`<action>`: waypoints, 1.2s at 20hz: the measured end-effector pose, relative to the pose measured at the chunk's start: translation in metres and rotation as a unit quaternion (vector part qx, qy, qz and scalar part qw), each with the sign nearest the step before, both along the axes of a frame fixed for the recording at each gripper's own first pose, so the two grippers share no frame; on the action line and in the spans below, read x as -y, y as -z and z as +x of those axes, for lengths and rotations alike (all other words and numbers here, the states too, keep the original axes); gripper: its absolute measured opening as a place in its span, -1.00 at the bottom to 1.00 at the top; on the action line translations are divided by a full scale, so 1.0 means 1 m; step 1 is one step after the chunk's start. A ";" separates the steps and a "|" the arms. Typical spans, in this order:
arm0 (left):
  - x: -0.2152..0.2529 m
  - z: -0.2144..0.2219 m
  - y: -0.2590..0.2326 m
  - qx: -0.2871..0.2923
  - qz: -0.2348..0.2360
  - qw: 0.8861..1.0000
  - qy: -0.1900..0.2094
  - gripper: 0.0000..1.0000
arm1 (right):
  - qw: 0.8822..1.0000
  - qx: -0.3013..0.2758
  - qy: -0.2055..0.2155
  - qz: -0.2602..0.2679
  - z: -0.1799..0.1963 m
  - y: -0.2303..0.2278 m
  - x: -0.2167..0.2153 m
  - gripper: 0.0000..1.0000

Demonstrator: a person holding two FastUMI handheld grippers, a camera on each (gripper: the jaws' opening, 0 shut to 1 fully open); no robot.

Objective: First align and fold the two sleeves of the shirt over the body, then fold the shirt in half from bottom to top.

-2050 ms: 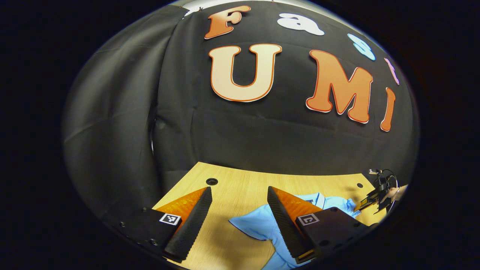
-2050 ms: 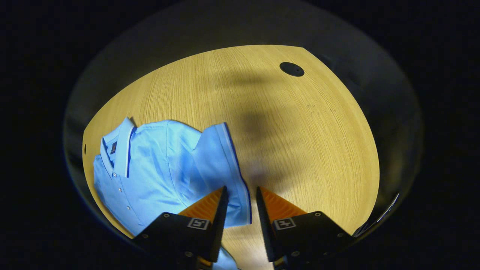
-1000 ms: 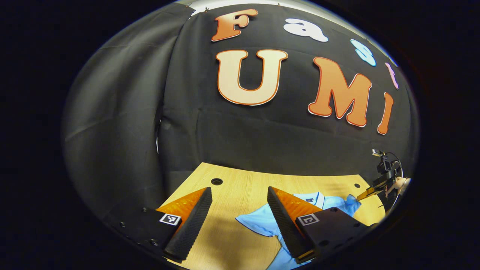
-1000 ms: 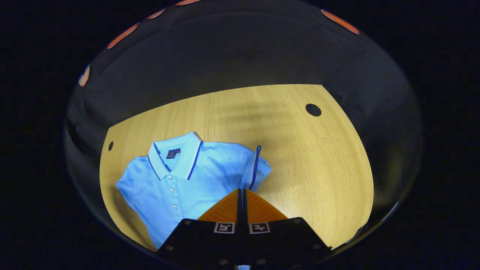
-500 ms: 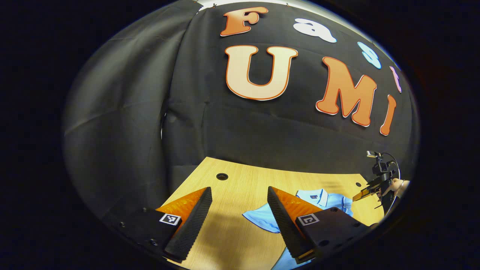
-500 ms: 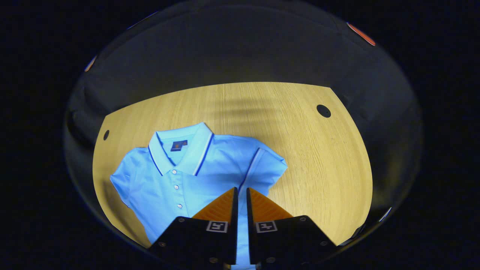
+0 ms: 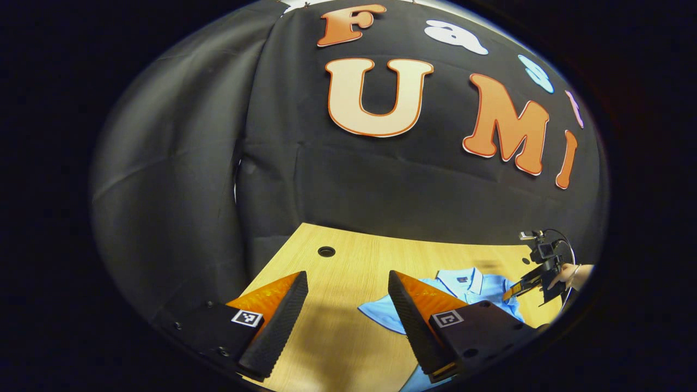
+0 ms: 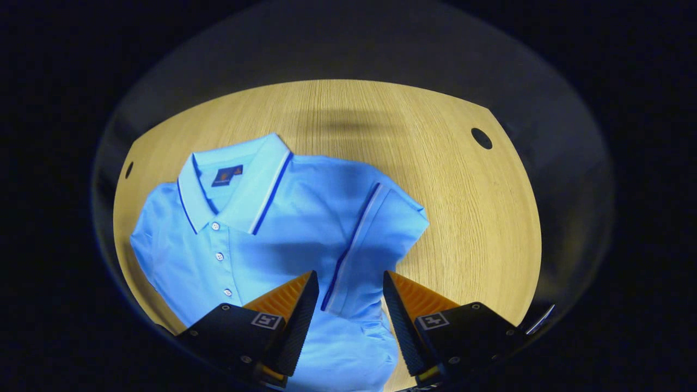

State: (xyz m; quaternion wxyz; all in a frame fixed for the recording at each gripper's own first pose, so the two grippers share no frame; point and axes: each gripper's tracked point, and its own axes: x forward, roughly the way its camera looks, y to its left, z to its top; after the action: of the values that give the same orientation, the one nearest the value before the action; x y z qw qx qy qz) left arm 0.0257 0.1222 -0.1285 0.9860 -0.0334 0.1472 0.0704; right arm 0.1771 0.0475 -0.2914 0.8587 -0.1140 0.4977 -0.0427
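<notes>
Lying flat on the wooden bench (image 8: 435, 218), collar toward the far edge: a light blue polo shirt (image 8: 261, 228). Folded in over the shirt's body, the one sleeve (image 8: 370, 239), its striped cuff running down between the fingers of the right tool (image 8: 346, 305). Hovering just above that sleeve, jaws spread wide, gripping nothing. Held off to the shirt's other side, the left tool (image 7: 346, 305), jaws likewise wide apart and empty, bare bench between the fingers. Spread out flat past the left tool's finger, the shirt's other sleeve (image 7: 381, 313). Seen beyond the shirt in the left gripper view, the right tool with a hand (image 7: 566, 275) on it.
</notes>
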 end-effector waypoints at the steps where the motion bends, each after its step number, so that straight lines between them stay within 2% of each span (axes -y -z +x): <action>1: -0.001 0.000 0.002 -0.003 0.000 1.000 -0.002 0.99 | 1.000 -0.002 0.005 0.004 0.000 0.002 0.000 0.42; 2: -0.002 0.000 0.003 -0.005 -0.001 1.000 -0.004 0.94 | 1.000 -0.003 0.006 0.007 0.000 0.004 0.000 0.31; 4: -0.001 0.000 0.004 -0.008 -0.004 1.000 -0.006 0.99 | 1.000 0.001 0.007 0.009 0.002 0.003 0.004 -0.27; 5: -0.001 -0.001 0.005 -0.010 -0.005 1.000 -0.006 0.94 | 1.000 0.006 0.007 0.009 0.002 0.003 0.005 -0.60; 6: -0.001 0.000 0.005 -0.011 -0.007 1.000 -0.005 0.94 | 1.000 0.013 0.011 0.010 0.003 -0.001 0.006 -0.65; 7: 0.000 0.000 0.006 -0.011 -0.007 1.000 -0.004 0.94 | 1.000 0.018 0.010 0.016 0.003 -0.005 0.004 -0.88; 11: 0.001 0.001 0.006 -0.010 -0.006 1.000 0.001 0.94 | 0.998 0.025 -0.005 0.063 -0.008 -0.019 -0.027 -0.95; 17: 0.003 -0.001 0.006 -0.012 -0.007 1.000 0.010 0.94 | 0.993 0.016 -0.061 0.102 -0.035 -0.022 -0.092 -0.95; 21: 0.000 -0.004 0.007 -0.017 -0.008 1.000 0.007 0.94 | 0.989 0.008 -0.103 0.104 -0.051 -0.014 -0.129 -0.95; 24: -0.002 -0.007 0.011 -0.026 -0.011 1.000 0.002 0.94 | 0.989 0.006 -0.119 0.086 -0.057 -0.004 -0.136 -0.95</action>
State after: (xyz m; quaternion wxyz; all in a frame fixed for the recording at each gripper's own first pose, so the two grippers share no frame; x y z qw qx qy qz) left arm 0.0188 0.1245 -0.1397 0.9815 -0.0419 0.1739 0.0678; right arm 0.1203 0.1833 -0.2873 0.8674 -0.0975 0.4772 0.1022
